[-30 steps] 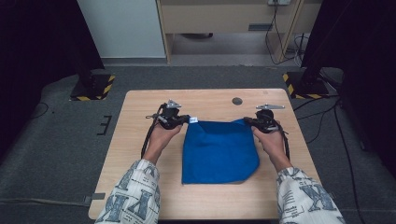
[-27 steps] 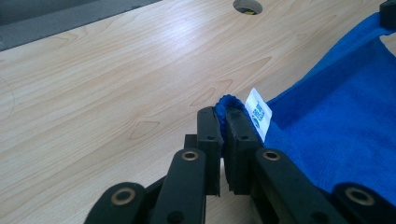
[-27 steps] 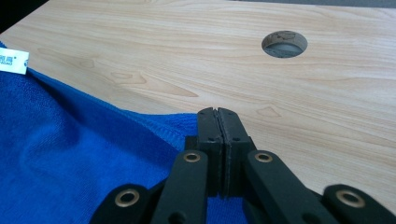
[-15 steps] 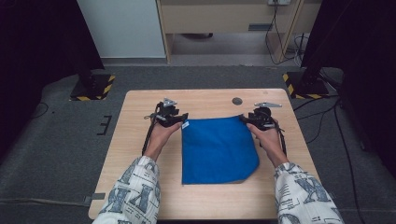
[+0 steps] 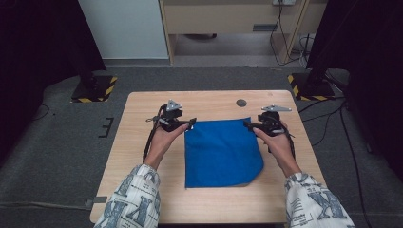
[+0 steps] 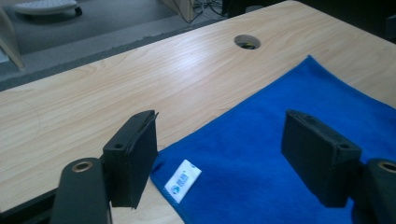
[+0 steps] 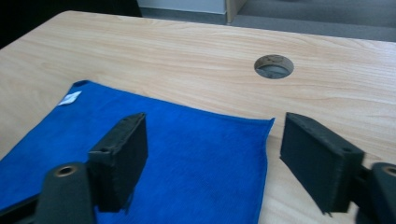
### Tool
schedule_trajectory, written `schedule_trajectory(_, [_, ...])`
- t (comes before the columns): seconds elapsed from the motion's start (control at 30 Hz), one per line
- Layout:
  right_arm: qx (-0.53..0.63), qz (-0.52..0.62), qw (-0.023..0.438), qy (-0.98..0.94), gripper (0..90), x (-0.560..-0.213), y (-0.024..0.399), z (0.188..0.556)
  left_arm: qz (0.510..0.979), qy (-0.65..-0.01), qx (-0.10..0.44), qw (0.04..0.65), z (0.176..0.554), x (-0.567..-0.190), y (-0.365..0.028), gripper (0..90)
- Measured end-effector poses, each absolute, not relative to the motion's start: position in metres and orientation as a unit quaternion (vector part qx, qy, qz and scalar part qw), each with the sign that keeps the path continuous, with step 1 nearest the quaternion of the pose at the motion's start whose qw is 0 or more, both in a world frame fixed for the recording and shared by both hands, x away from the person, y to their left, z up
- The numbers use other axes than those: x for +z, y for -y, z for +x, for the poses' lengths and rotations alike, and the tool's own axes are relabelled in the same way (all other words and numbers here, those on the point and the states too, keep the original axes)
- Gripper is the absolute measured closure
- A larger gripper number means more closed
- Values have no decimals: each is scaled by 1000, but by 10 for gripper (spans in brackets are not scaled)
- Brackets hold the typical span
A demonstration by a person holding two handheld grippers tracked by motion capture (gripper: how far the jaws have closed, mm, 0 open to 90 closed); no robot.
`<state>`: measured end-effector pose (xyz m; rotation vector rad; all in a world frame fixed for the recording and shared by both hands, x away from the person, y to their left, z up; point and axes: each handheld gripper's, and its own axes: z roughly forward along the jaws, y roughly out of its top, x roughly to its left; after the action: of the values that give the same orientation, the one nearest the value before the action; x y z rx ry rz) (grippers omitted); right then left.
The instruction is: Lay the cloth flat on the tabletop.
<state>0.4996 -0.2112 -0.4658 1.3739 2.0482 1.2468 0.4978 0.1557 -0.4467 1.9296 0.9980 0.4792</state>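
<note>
Both tools have just been opening and have let go of the blue cloth (image 5: 221, 153), which lies flat on the desk (image 5: 138, 142). Left tool (image 5: 190, 124) and right tool (image 5: 248, 125) hover at its far corners, jaws apart, nothing between them. Beyond is a round hole (image 5: 241, 102).

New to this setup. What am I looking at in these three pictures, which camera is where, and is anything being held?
No robot arm here: a person holds a two-jaw tool in each hand. The high view looks down from above the table; the left gripper and right gripper sit at the far corners of a blue cloth lying flat on the wood. The other two pictures come from cameras riding on each gripper, looking along its black jaws. The left gripper view shows the cloth corner with a small white label; the right gripper view shows the other far corner. A round cable hole lies beyond. Both sets of jaws have just been opening and grip nothing.
</note>
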Motion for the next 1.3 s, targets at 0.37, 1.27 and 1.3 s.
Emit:
schedule_trajectory(0.37, [451,462,187,-740,238,-459,218,454,784,-388,200,442,447,-438,-155,173])
schedule_trajectory(1.27, [444,472,174,-741,523,-497,242,399,808,-362,159,436,372,-499,-157,254])
schedule_trajectory(1.3, [444,470,174,-742,527,-499,242,397,814,-359,154,430,365,-507,-154,254])
